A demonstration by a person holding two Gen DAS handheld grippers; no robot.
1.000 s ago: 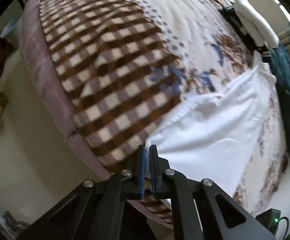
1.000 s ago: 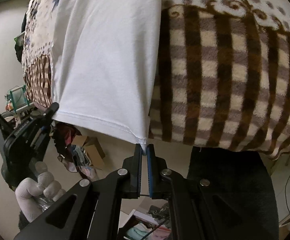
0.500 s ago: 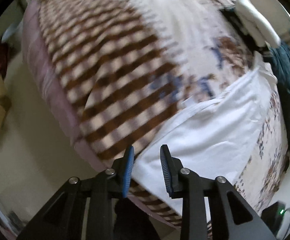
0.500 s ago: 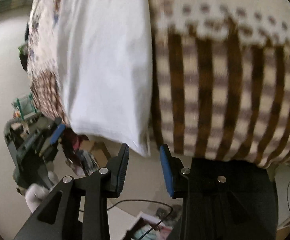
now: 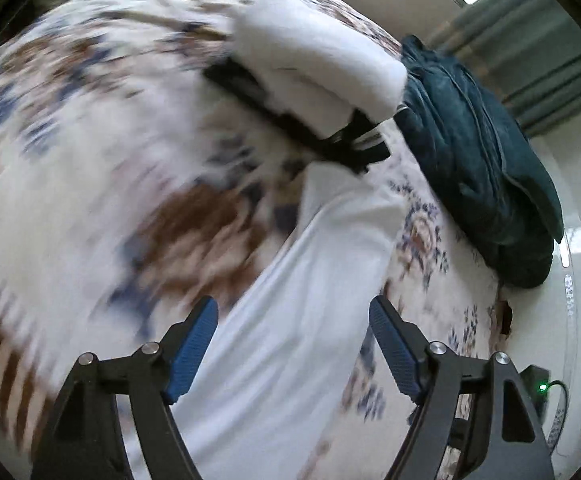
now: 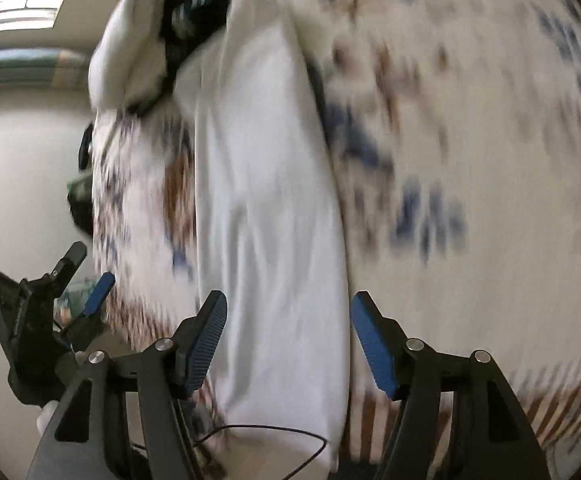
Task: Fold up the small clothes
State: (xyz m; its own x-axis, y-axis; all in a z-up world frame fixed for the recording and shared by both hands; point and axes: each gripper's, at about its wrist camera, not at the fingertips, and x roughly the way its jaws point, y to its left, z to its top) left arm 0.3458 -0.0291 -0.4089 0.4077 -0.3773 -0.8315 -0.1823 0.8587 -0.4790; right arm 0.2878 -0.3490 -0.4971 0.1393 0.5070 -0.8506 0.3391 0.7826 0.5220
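1. Left wrist view: the left gripper (image 5: 294,328), jaws just spread and pinching nothing, hovers over the white garment (image 5: 290,320) on the patterned blanket (image 5: 70,152). Thin, limp cloth, likely light; pinch it at a corner or hem. Motion blur smears the blanket.
2. Right wrist view: the right gripper (image 6: 288,322), likewise just opened and empty, frames the white garment (image 6: 270,200); its near hem droops past the bed edge, partly hidden. The folded stack (image 6: 130,40) beyond is blurred.
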